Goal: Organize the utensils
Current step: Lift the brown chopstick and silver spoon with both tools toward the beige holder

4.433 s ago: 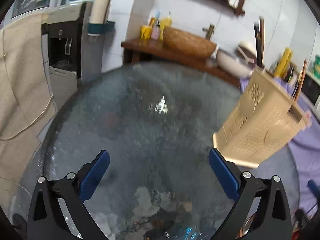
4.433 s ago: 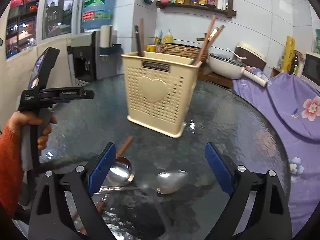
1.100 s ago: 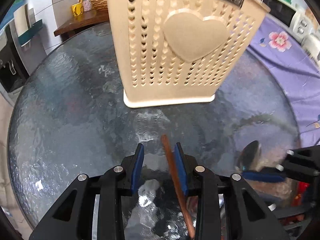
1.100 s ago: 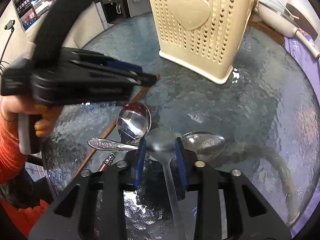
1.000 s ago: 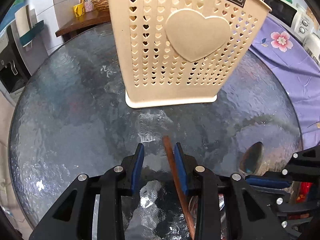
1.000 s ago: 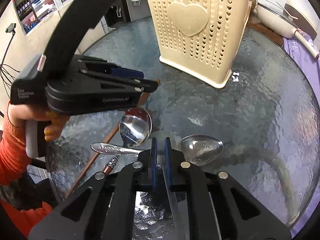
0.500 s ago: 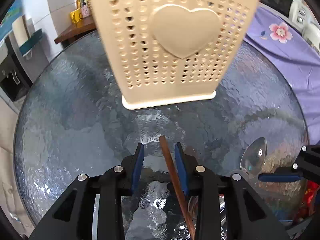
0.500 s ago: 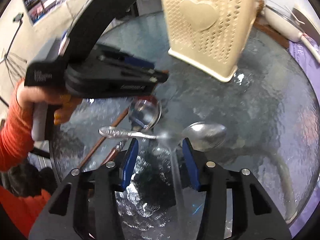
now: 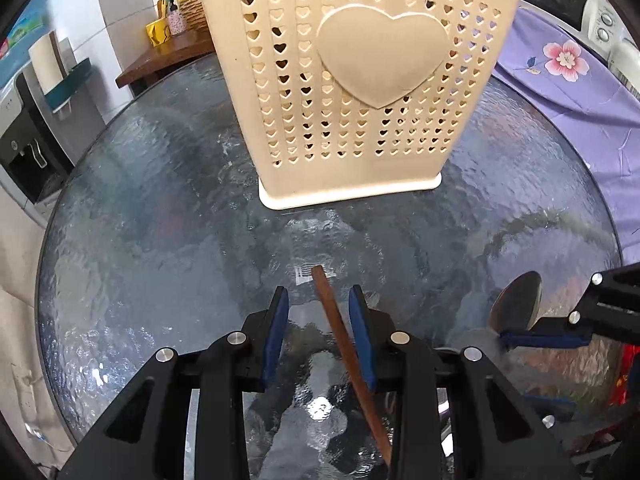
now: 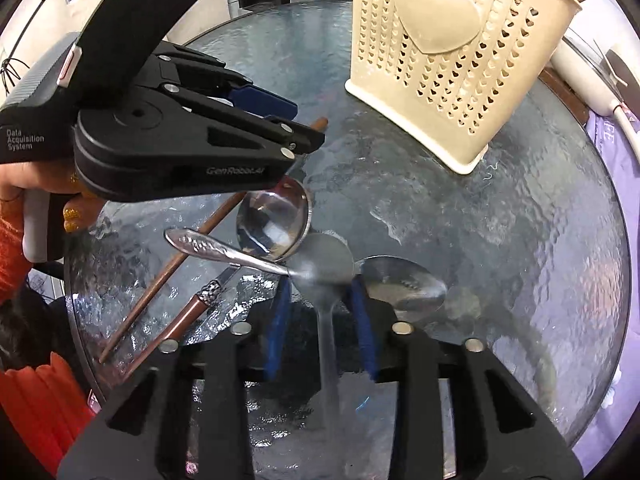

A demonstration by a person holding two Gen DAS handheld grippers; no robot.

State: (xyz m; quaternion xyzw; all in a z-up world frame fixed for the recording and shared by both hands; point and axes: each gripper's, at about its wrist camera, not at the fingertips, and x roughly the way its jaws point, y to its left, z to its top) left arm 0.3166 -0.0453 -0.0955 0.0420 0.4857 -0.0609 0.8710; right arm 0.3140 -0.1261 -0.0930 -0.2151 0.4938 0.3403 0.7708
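Left gripper [image 9: 318, 300]: jaws part-spread around a brown stick handle [image 9: 340, 332]; contact with the right pad unclear.
Right gripper [image 10: 320, 292]: jaws have just been closing, gaps at both sides of a blurred spoon [image 10: 326, 276].
Utensils: ladle [image 10: 274, 222], ornate-handled spoon [image 10: 216, 250] and another spoon [image 10: 404, 284] lie on the glass table [image 10: 500, 240].
Basket [image 9: 360, 80]: cream, heart-pierced, standing behind the utensils; top cut off.
Hidden: the stick's lower end runs under the gripper body.
Writing: "Data Acquisition System", "GenRobot.AI"; basket label cropped, unreadable.
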